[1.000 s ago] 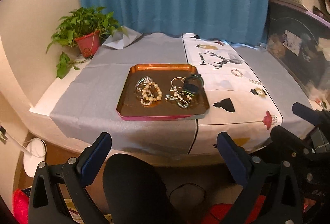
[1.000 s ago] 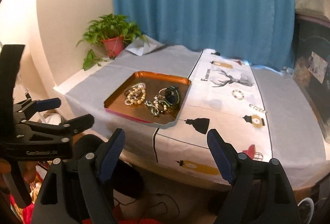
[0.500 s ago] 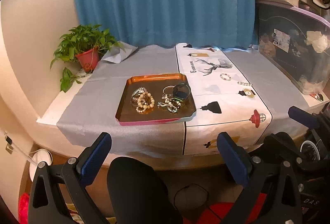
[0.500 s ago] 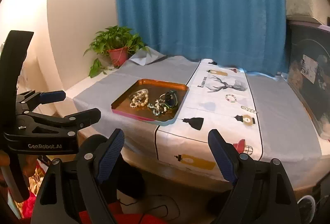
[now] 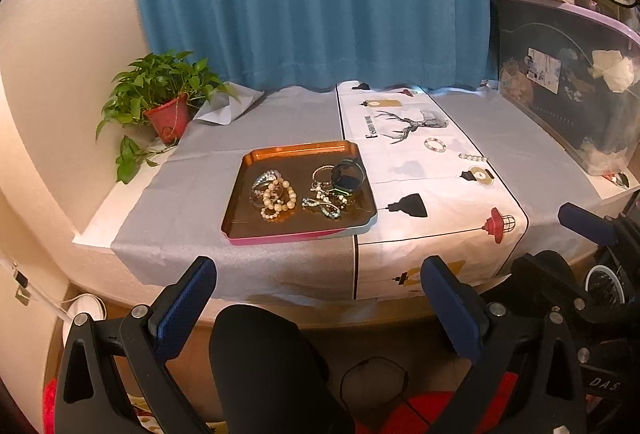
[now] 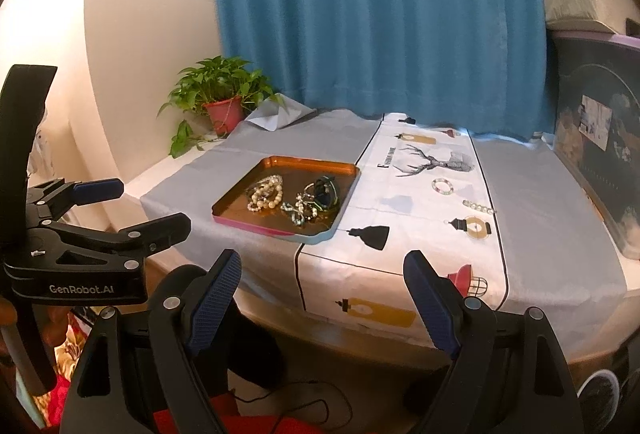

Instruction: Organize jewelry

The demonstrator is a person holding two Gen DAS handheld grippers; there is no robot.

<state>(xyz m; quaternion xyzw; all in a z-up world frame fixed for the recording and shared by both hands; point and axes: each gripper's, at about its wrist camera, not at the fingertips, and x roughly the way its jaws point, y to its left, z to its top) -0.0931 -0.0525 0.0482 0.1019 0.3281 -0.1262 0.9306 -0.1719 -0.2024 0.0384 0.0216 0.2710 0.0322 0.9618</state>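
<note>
Jewelry is lying in two groups on the worktop. Main group is sitting tangled inside the orange tray [image 5: 240, 210]: a pearl bracelet [image 5: 276, 200] at the tray's left half, touching a silver bangle [image 5: 264, 180] just behind it; a dark watch [image 5: 348, 178] at the right half, leaning on a chain cluster [image 5: 324, 204] in front of it. Same items are showing in the right wrist view: pearl bracelet [image 6: 264, 194], watch [image 6: 326, 190], tray [image 6: 232, 206].

Second group is lying loose on the white printed runner [image 5: 424, 230], right of the tray and well apart from it: a small beaded ring [image 5: 435, 145] below the deer print, a short beaded strand [image 5: 473, 157] just right of it, and a round gold-toned piece [image 5: 481, 176] nearer the front edge. In the right wrist view these are appearing as ring [image 6: 442, 186], strand [image 6: 478, 207] and round piece [image 6: 476, 228].

Runner is lying over a grey cloth [image 5: 188, 218] covering the worktop. A potted plant [image 5: 160, 102] is standing at the back left corner; a blue curtain [image 5: 312, 2] is hanging behind.

Left gripper [image 5: 318, 308] is hovering off the near edge, below worktop level, jaws spread wide, holding nothing. Right gripper [image 6: 322, 298] is likewise hovering short of the front edge, jaws wide, empty. Neither is touching any jewelry.
</note>
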